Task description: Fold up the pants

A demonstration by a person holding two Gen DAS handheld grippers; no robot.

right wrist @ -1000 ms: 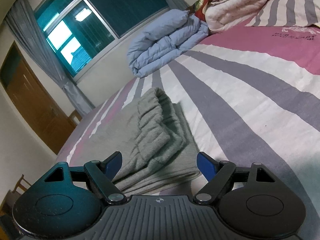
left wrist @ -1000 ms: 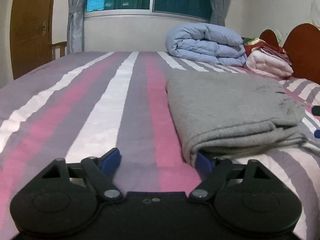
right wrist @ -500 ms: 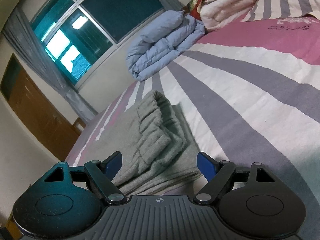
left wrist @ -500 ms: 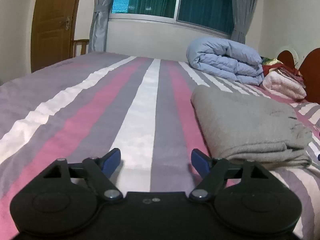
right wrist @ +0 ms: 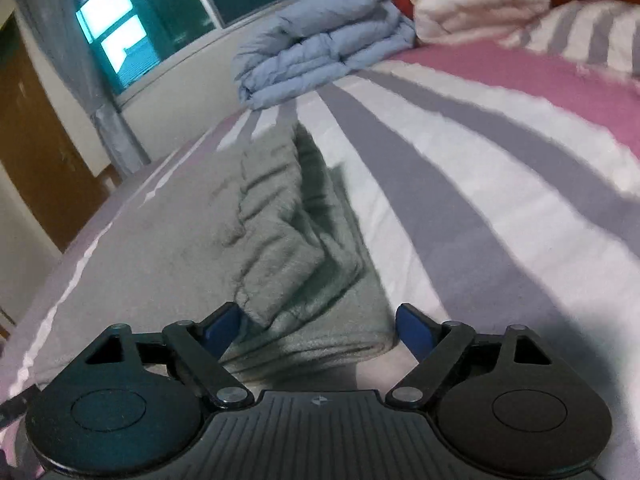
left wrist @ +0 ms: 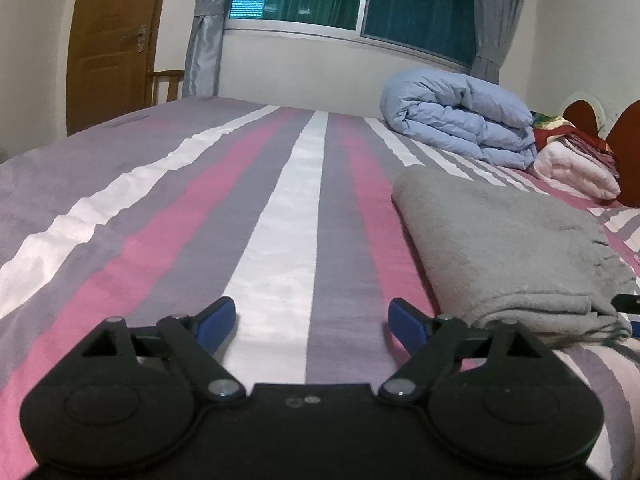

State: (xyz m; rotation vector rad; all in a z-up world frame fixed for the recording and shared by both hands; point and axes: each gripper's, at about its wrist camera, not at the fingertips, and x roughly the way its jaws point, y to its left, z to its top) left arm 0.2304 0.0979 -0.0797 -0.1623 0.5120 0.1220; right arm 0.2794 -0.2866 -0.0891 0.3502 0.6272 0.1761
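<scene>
The grey pants lie folded in a thick stack on the striped bed. In the left wrist view they are to the right of my left gripper, which is open and empty, low over the sheet and apart from the pants. In the right wrist view the pants lie straight ahead, with the waistband edge on top. My right gripper is open, its blue fingertips either side of the stack's near corner. I cannot tell if they touch the cloth.
The bed sheet has pink, grey and white stripes. A folded blue duvet and a pink blanket pile lie by the headboard. A wooden door, a chair and a curtained window stand beyond the bed.
My left gripper has drawn back to the left, away from the pants' edge. My right gripper has tilted and moved closer to the near corner of the stack. Both stay open.
</scene>
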